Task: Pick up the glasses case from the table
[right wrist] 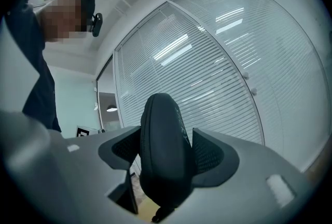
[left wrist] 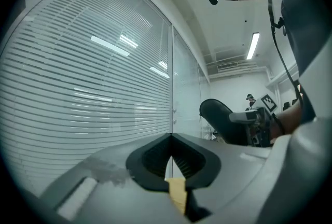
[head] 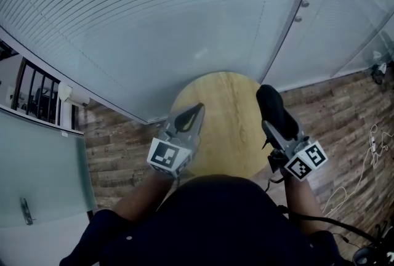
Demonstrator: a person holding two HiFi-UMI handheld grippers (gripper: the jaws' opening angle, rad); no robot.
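Table edge: a round wooden table (head: 228, 135) is seen below both grippers, its far rim near the blind-covered glass wall (head: 154, 24).
Open room: plank floor (head: 117, 148) is shown on either side of the table; a white cable (head: 363, 166) is laid at the right.
Glasses case (right wrist: 163, 150): black, oval, smooth-shelled; held off the table, over its right edge.
Right gripper (right wrist: 166, 158): clenched on the case's sides.
Left gripper (left wrist: 171, 137): jaws pressed together, nothing held.
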